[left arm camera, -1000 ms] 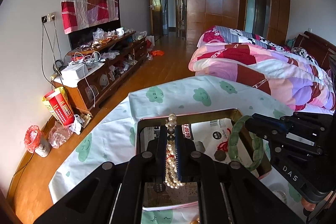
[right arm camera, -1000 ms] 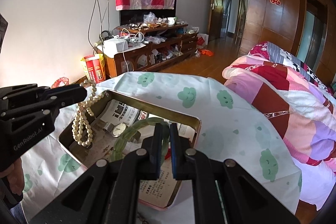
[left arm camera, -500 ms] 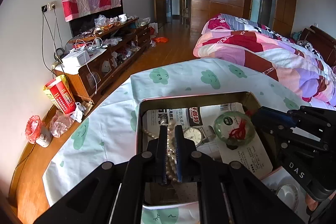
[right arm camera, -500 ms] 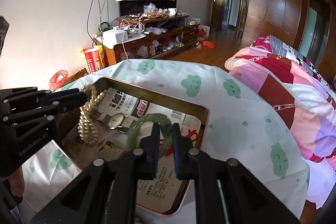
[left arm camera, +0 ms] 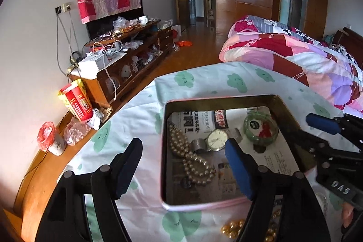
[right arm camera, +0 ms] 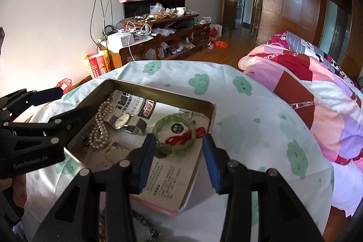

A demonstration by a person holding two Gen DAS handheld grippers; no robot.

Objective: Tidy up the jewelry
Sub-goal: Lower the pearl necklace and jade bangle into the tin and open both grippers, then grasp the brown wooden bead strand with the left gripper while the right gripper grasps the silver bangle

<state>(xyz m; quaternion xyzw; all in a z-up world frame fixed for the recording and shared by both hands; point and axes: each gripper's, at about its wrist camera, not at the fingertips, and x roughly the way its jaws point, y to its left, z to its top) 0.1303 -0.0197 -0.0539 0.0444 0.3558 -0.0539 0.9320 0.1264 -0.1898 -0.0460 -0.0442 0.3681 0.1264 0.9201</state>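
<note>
Jewelry lies in a shallow rectangular metal tin lined with printed paper, on a white cloth with green cloud faces. From the left wrist camera, a cream pearl necklace is heaped at the tin's left, a silver round-faced wristwatch beside it, and a translucent green beaded bangle at the far right. The left gripper is opening wide, nothing between its pads.

From the right wrist camera, the right gripper is opening too, its blue pads flanking the bangle's near edge without pressing it; whether they brush it I cannot tell. The pearls and watch lie left.
</note>
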